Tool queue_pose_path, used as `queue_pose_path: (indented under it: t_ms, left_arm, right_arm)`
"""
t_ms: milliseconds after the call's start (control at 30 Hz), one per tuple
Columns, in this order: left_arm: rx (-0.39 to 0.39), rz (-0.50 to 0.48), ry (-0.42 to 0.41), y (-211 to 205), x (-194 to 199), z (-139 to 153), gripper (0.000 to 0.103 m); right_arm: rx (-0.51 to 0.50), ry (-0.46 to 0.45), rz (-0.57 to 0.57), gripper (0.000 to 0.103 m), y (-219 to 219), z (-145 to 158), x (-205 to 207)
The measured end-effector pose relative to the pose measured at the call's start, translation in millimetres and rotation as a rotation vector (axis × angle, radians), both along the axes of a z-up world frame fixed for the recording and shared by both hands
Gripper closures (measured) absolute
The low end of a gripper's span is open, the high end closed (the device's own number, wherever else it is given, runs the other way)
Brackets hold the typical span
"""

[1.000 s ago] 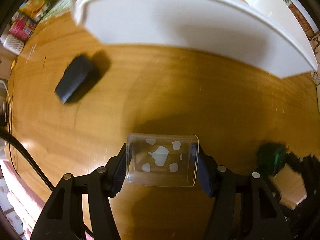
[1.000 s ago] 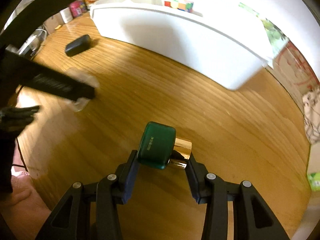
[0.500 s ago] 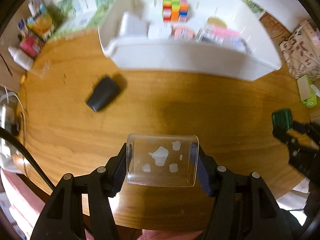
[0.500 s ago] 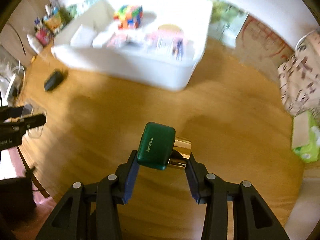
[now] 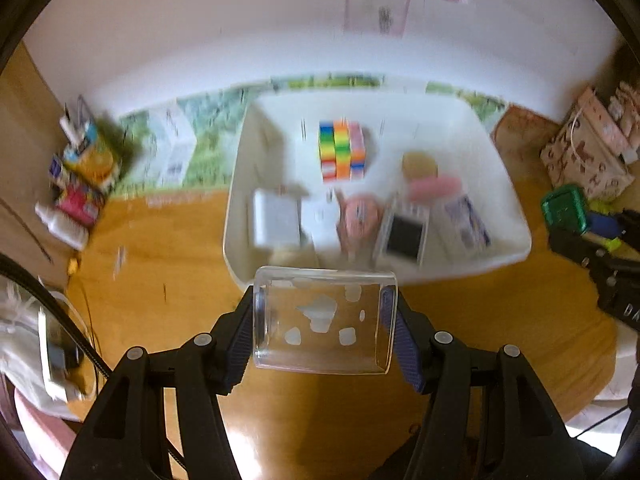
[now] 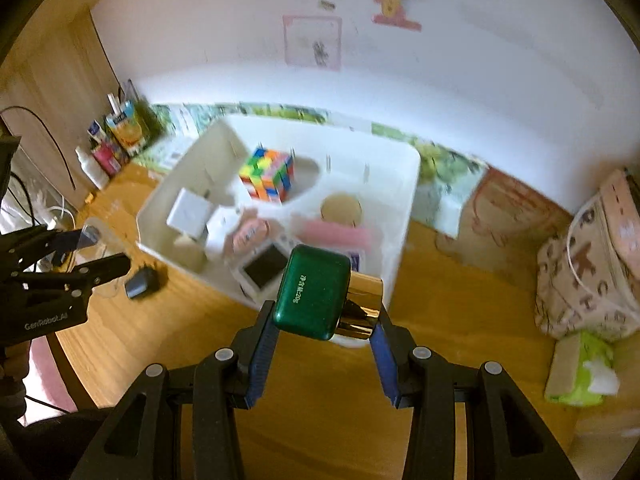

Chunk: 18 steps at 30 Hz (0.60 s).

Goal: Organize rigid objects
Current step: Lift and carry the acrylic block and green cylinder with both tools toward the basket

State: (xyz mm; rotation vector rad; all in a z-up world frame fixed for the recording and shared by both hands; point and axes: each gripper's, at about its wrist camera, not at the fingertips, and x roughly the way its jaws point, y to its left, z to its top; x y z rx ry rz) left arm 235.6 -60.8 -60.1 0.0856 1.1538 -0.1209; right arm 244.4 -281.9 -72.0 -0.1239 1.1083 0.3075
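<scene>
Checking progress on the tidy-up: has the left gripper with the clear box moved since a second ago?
Yes. The left gripper, shut on the clear box, has risen: the white bin now shows from above with its contents.

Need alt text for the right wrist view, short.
The right claw grips a green case with a gold part, held above a wooden table in front of a white bin. The bin holds a colourful puzzle cube and other small items. At the left edge, the left claw holds a clear container, with a dark object on the table below it.

We see a clear box [image 5: 325,320] with white patches, a green-and-gold case [image 6: 316,300], a white bin [image 5: 516,216], a multicoloured cube [image 6: 267,176].
</scene>
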Motion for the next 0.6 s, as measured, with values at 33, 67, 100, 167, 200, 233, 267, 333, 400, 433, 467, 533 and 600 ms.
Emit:
queue_pose_path:
  t_ms: [33,67,100,167,200,233,267,333,400,433,467,533,600]
  left_arm:
    - [-0.007,-0.008,-0.023,0,8,4,0.039]
    - [-0.011,-0.009,-0.035,-1,12,2,0.039]
    - [-0.017,-0.010,-0.054,-1,19,3,0.039]
    - [-0.032,-0.011,-0.084,-1,28,4,0.039]
    - [-0.043,-0.009,-0.101,-1,33,4,0.039]
    - [-0.059,-0.008,-0.122,-1,37,4,0.039]
    - [-0.072,-0.005,-0.140,-1,41,3,0.039]
    - [-0.100,-0.002,-0.180,-1,48,-2,0.039]
    - [-0.118,-0.004,-0.216,-2,53,-7,0.039]
    - [-0.129,-0.003,-0.233,-3,56,-10,0.039]
    - [-0.148,-0.001,-0.251,-3,58,-13,0.039]
    - [-0.177,-0.001,-0.276,-3,62,-19,0.039]
    - [-0.191,0.007,-0.296,-4,66,-28,0.039]
  right_arm:
    - [0.002,-0.003,0.005,0.058,1,0,3]
    - [0.003,-0.004,0.015,0.058,5,-2,10]
    - [0.005,-0.002,0.019,0.058,7,-4,14]
    - [0.006,-0.005,0.028,0.058,10,-8,21]
    - [0.004,-0.008,0.037,0.058,12,-11,25]
    - [0.006,-0.012,0.044,0.058,13,-14,28]
    - [0.015,-0.021,0.052,0.058,14,-16,31]
    - [0.012,-0.043,0.067,0.058,16,-21,36]
    - [0.004,-0.059,0.064,0.058,17,-27,41]
    - [0.008,-0.064,0.052,0.058,16,-30,43]
    - [0.016,-0.069,0.037,0.058,15,-33,46]
    - [0.029,-0.084,0.012,0.058,11,-37,50]
    - [0.057,-0.106,-0.013,0.058,7,-40,53]
